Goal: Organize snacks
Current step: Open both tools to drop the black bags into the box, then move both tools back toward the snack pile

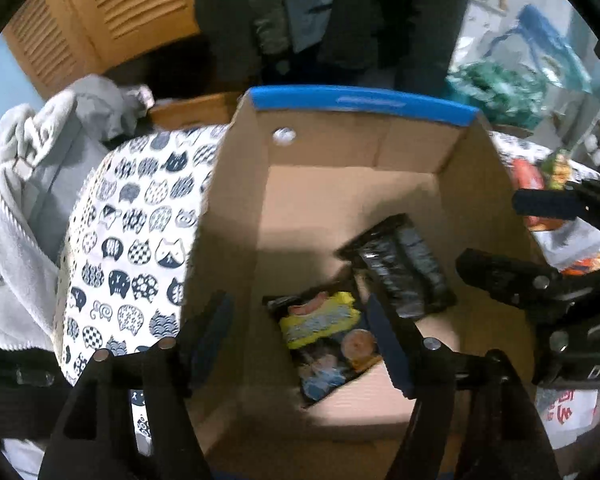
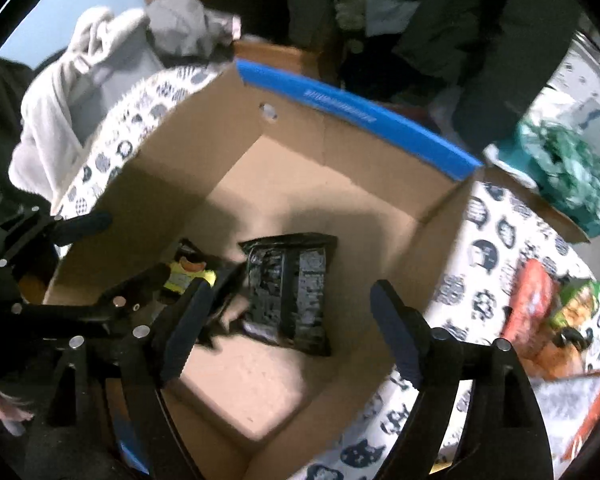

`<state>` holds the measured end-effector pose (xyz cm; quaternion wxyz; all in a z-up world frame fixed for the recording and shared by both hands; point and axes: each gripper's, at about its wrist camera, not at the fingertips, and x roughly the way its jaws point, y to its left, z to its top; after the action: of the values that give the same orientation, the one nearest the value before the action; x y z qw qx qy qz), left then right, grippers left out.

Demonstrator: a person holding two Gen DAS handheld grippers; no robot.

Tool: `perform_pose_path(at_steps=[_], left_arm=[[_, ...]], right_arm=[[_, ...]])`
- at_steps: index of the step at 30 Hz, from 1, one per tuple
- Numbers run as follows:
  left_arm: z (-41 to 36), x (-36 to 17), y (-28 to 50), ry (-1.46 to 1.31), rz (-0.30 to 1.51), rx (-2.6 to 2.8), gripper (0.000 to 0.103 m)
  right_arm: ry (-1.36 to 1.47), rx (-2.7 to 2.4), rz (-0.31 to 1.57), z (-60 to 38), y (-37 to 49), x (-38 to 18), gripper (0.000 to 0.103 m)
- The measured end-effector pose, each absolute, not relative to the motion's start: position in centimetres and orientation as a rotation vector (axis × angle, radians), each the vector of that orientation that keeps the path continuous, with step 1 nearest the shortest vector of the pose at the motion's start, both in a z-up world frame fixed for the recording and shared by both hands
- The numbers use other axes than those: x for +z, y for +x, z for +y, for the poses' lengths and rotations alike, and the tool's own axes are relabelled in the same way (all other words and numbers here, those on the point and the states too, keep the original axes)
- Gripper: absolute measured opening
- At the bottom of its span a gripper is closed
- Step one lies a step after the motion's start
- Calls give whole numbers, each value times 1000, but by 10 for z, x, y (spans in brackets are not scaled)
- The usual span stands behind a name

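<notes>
An open cardboard box (image 1: 340,148) with a blue top edge stands on a cat-print cloth; it also shows in the right wrist view (image 2: 364,148). Inside lie a black snack packet (image 1: 404,264) and a yellow-and-black snack packet (image 1: 324,336). The right wrist view shows the black packet (image 2: 288,284) and part of the yellow one (image 2: 188,276). My left gripper (image 1: 300,344) is open and empty above the box's near left side. My right gripper (image 2: 288,328) is open and empty over the box, and shows at the left view's right edge (image 1: 512,232).
More snack packets, orange and green (image 2: 548,312), lie on the cat-print cloth (image 2: 480,276) right of the box. A grey garment (image 1: 40,184) is heaped on the left. Dark clothes hang behind the box. A green bag (image 2: 568,176) sits at the far right.
</notes>
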<state>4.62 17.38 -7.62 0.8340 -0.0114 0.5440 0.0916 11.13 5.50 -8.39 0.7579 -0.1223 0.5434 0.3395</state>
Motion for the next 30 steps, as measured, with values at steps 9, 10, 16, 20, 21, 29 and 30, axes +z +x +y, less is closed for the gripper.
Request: perform_pose_path(at_steps=[9, 10, 16, 20, 21, 29, 30], left_arm=[[125, -50, 33, 63, 1078, 76, 78], [120, -48, 32, 69, 1075, 69, 78], [83, -43, 27, 119, 1066, -5, 79], [58, -43, 26, 143, 1066, -65, 79], [50, -44, 25, 155, 1067, -80, 79], [5, -50, 26, 184, 1090, -175, 79], [1, -51, 27, 189, 1090, -182, 79]], right_arm=[[-245, 714, 1140, -15, 95, -51, 83], [-250, 705, 1137, -23, 93, -49, 83], [-275, 656, 1133, -73, 81, -41, 84], [-247, 614, 1151, -112, 74, -42, 84], [-239, 603, 1155, -119, 72, -43, 84], [-135, 479, 1203, -192, 65, -63, 84], [-119, 461, 1215, -201, 64, -68, 84]])
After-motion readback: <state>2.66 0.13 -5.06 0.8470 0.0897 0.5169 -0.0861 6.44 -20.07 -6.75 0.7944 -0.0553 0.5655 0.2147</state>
